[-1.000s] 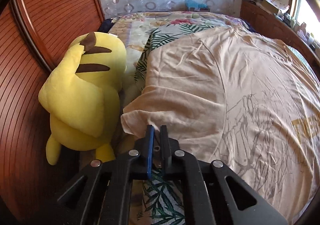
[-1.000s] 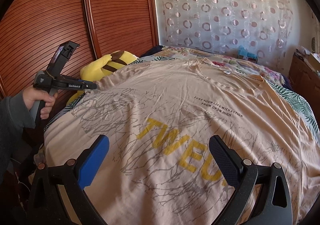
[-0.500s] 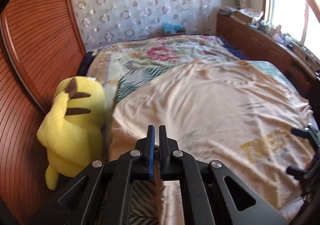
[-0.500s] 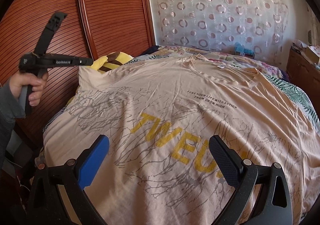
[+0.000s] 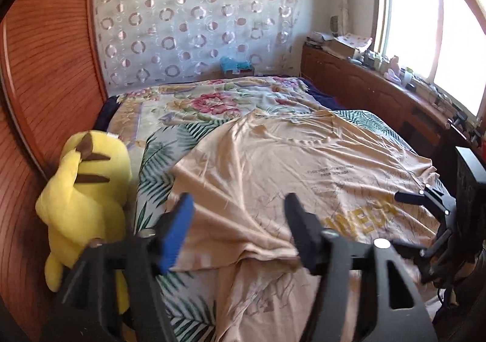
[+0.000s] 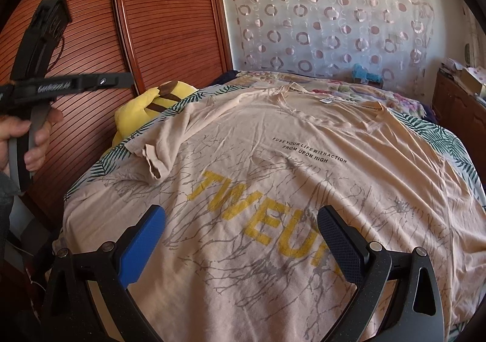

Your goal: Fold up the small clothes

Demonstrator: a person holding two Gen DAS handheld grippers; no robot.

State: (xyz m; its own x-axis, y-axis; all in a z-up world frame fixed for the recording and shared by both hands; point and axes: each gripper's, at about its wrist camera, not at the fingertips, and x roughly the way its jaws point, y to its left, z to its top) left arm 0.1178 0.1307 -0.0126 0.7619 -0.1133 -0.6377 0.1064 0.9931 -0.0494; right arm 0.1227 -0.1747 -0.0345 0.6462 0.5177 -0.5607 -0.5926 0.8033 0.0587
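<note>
A peach T-shirt (image 6: 288, 165) with yellow letters and grey branch print lies spread face up on the bed; it also shows in the left wrist view (image 5: 273, 177). Its left sleeve (image 6: 155, 147) lies folded inward onto the chest. My left gripper (image 5: 237, 226) is open and empty, held above the folded sleeve; it shows in the right wrist view (image 6: 118, 80) raised at the left. My right gripper (image 6: 240, 238) is open and empty, hovering over the shirt's lower front. It also shows at the right edge of the left wrist view (image 5: 431, 220).
A yellow plush toy (image 5: 85, 190) lies at the bed's left edge against the wooden wardrobe (image 6: 164, 22). The floral bedspread (image 5: 212, 105) extends to the curtained wall. A wooden sideboard (image 5: 379, 98) with clutter runs along the right under the window.
My left gripper lifted the sleeve, carried it inward over the shirt, opened and let it go. It now sits higher. The right gripper has stayed open in place.
</note>
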